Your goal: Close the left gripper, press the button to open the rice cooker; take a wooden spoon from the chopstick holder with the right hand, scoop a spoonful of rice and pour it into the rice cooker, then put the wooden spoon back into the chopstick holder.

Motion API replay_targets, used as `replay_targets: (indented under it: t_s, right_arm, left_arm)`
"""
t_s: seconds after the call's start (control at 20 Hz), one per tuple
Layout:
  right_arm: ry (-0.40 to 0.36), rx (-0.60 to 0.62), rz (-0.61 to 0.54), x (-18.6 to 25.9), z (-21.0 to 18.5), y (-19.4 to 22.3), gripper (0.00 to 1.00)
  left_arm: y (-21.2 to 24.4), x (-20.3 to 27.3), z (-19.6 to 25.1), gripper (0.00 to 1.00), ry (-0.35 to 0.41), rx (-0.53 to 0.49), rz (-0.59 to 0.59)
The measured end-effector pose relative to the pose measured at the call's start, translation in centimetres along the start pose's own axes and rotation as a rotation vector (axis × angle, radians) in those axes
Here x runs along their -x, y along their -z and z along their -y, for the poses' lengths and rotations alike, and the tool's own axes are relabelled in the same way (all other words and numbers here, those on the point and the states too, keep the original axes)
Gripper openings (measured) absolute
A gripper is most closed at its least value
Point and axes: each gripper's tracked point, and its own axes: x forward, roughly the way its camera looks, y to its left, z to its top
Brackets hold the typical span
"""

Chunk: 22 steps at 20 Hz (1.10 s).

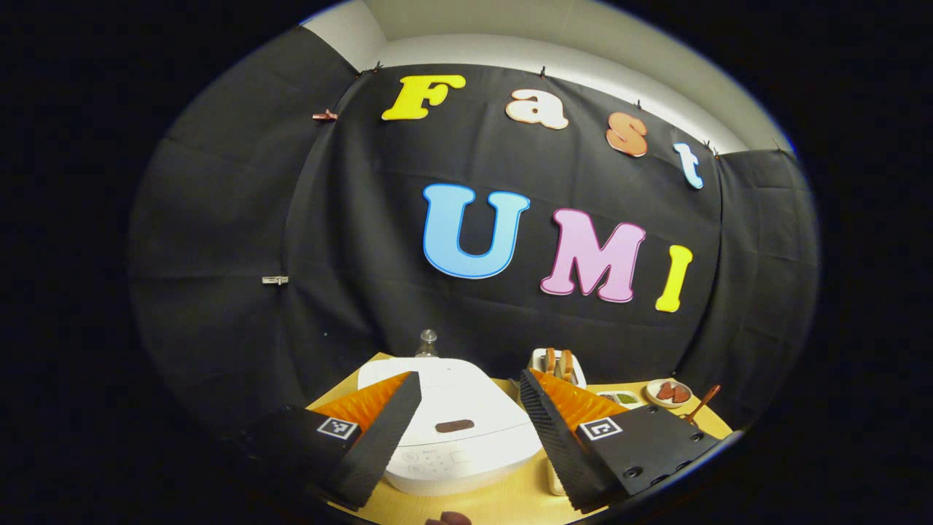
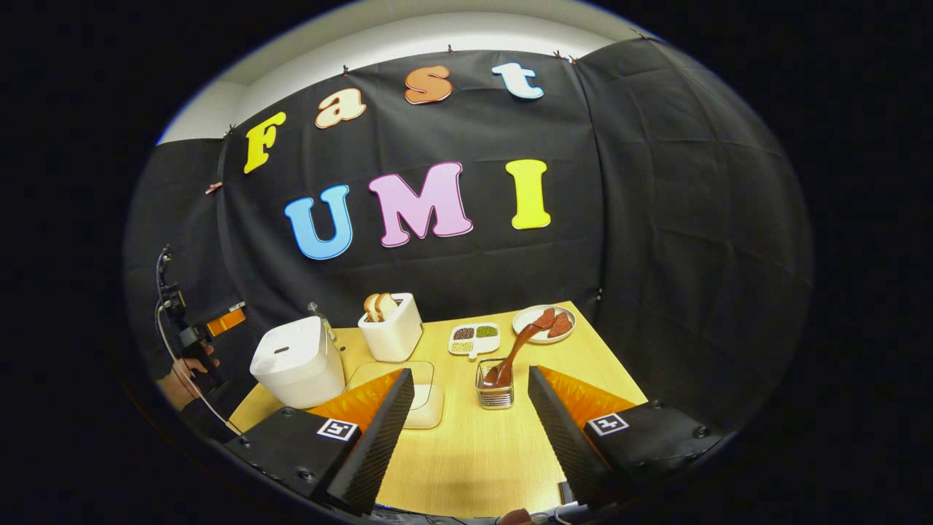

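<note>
Left gripper point(image 1: 466, 415) hovering released, jaws spread wide either side of rice cooker point(image 1: 452, 430). Cooker sitting on table point(image 1: 503, 503), lid down, dead ahead and just below. Dark oval on lid front, probably button point(image 1: 454, 426), lying midway between fingers, long axis crosswise. Needing clenching before pressing.

Right gripper point(image 2: 470, 415) also gaping, grasping nothing. Wooden spoon point(image 2: 519, 348) standing in chopstick holder point(image 2: 495, 390), straight ahead between fingers, handle leaning up and right. Right gripper being nearer to holder, left to cooker.
</note>
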Motion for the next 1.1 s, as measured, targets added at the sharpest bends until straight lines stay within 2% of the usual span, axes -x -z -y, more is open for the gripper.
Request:
replay_targets:
  t_s: [0.4, 0.75, 1.1]
  right_arm:
    - [0.036, 0.082, 0.142, -0.1, -2.4, -3.9, 0.98]
    - [0.058, 0.158, 0.269, 0.8, -4.3, -7.3, 0.98]
    - [0.056, 0.295, 0.331, 2.3, -6.3, -8.7, 1.0]
  left_arm:
    - [-3.0, 7.6, 1.5, 0.95, 0.067, -0.066, 0.09]
    - [-5.1, 12.7, 2.1, 0.95, 0.063, -0.148, 0.12]
    - [-4.6, 15.3, 2.0, 0.95, 0.075, -0.155, 0.1]
